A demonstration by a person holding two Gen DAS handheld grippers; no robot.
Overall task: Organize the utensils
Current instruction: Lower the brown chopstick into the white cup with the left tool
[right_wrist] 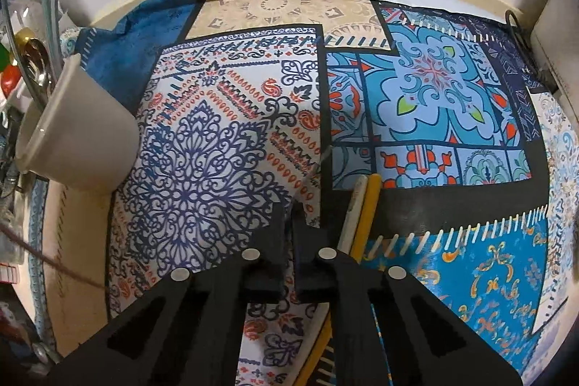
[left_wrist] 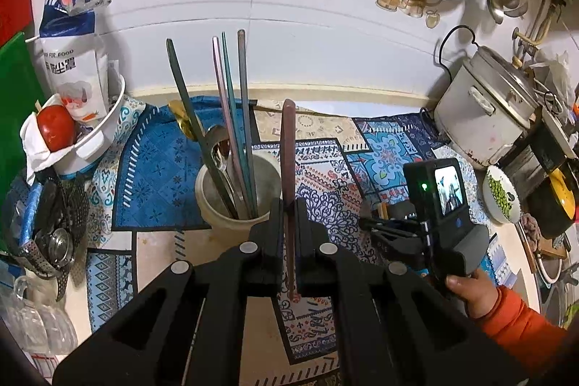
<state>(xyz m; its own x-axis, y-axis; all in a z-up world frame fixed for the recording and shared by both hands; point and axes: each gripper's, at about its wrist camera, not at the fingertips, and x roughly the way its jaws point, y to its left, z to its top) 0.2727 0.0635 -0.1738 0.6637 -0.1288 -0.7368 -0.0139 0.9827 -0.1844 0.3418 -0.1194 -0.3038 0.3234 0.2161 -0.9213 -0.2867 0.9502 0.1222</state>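
Observation:
My left gripper (left_wrist: 288, 205) is shut on a reddish-brown chopstick (left_wrist: 288, 140), which stands upright between the pads just right of a cream holder cup (left_wrist: 224, 223). Several chopsticks and spoons stand in that cup. Further right, a hand in an orange sleeve holds my right gripper (left_wrist: 365, 223) low over the cloth. In the right wrist view my right gripper (right_wrist: 289, 205) is shut, and a thin grey chopstick (right_wrist: 318, 165) runs from its tips out over the patterned cloth (right_wrist: 202, 140). A yellow chopstick (right_wrist: 371, 205) and a white chopstick (right_wrist: 354, 205) lie just right of the jaws. The holder cup (right_wrist: 83, 140) is at far left.
A rice cooker (left_wrist: 485, 118) and a bowl of green peas (left_wrist: 501, 194) stand at the right. A white bowl (left_wrist: 94, 140) with a tomato and a bag sits at the left, with a metal steamer basket (left_wrist: 47, 241) and glassware (left_wrist: 36, 313) below it. A tiled wall is behind.

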